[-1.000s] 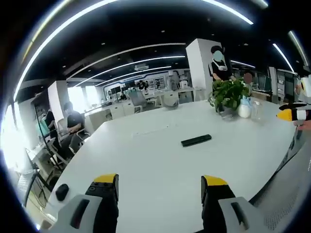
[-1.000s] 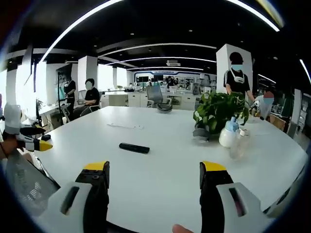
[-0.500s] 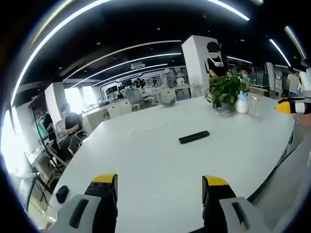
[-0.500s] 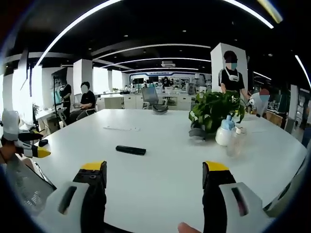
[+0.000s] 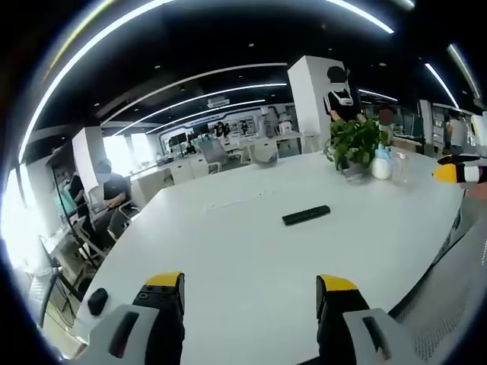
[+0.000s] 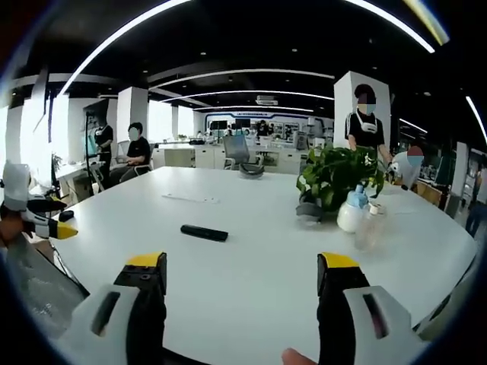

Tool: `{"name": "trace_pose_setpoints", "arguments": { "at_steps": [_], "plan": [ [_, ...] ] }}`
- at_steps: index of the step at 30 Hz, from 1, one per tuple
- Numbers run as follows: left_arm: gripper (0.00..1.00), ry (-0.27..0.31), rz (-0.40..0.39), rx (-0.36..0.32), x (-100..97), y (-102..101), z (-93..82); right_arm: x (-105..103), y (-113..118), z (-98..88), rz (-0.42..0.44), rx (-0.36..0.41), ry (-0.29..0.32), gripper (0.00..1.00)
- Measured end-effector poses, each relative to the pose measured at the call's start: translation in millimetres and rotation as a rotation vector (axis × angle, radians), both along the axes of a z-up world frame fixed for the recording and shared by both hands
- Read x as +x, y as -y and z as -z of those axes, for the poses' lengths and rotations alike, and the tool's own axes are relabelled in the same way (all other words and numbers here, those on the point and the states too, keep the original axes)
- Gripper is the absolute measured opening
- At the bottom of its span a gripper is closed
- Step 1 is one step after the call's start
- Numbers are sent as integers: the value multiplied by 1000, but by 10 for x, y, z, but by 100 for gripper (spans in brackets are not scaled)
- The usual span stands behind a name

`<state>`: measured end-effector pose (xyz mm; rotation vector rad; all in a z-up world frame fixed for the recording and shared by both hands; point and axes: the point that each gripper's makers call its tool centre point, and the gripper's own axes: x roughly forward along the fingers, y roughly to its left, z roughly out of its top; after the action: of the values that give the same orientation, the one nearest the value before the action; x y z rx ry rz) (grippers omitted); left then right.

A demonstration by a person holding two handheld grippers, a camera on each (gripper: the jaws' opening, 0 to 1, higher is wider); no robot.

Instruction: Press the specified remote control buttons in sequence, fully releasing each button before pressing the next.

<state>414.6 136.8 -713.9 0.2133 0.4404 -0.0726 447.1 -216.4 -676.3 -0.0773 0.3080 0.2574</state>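
My left gripper (image 5: 251, 293): jaws apart, nothing between, above near edge of white table (image 5: 251, 251). My right gripper (image 6: 242, 274): jaws apart too, empty. Black remote (image 5: 306, 215) flat on table, 1 o'clock from left jaws, well apart; in right gripper view remote (image 6: 204, 233) at 11 o'clock. Potted plant (image 6: 335, 179) and white bottle (image 6: 352, 212) at 1 o'clock, beyond remote.

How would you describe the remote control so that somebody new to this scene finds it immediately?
Start at the large white table. Left of the potted plant, out in the open middle, lies the remote control. It is the one flat, slim black bar there, unlike the upright white bottle beside the plant.
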Motion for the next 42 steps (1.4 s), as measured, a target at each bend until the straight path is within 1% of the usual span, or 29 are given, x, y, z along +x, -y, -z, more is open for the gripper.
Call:
{"name": "trace_pose_setpoints", "arguments": {
  "at_steps": [4, 6, 13, 17, 21, 25, 26, 28, 31, 33, 36, 38, 40, 42],
  "plan": [
    [71, 8, -6, -5, 1, -17, -3, -2, -3, 10, -1, -3, -1, 83],
    [71, -12, -10, -10, 0, -23, 27, 3, -10, 30, -2, -14, -12, 83],
    [71, -19, 17, 8, -9, 38, 46, -8, -7, 58, -5, -37, -19, 81],
    [71, -19, 37, 8, -7, 80, 40, -5, 15, 78, -1, -33, -28, 81],
    [70, -41, 56, -19, -6, 116, 55, -12, -2, 90, -7, -34, -32, 79],
    [70, -68, 90, -80, 21, 183, 35, -5, 11, 106, -2, -46, -41, 79],
    [69, -70, 99, -79, 38, 190, 23, 2, 22, 108, -1, -46, -42, 79],
    [69, -73, 119, -65, 89, 208, -21, 6, 33, 110, 1, -44, -44, 79],
    [67, -69, 166, -22, 254, 227, -125, 7, 42, 132, 4, -40, -56, 79],
    [63, -61, 205, 2, 378, 258, -188, 6, 59, 160, 12, -59, -65, 77],
    [61, -80, 260, 27, 530, 323, -196, 10, 95, 194, 34, -86, -81, 76],
    [61, -113, 313, 24, 613, 400, -166, 11, 113, 215, 42, -106, -88, 76],
    [58, -118, 345, 20, 708, 453, -172, 14, 127, 245, 47, -117, -103, 77],
    [57, -137, 383, 34, 794, 506, -159, 13, 143, 261, 54, -128, -112, 77]
  ]
}}
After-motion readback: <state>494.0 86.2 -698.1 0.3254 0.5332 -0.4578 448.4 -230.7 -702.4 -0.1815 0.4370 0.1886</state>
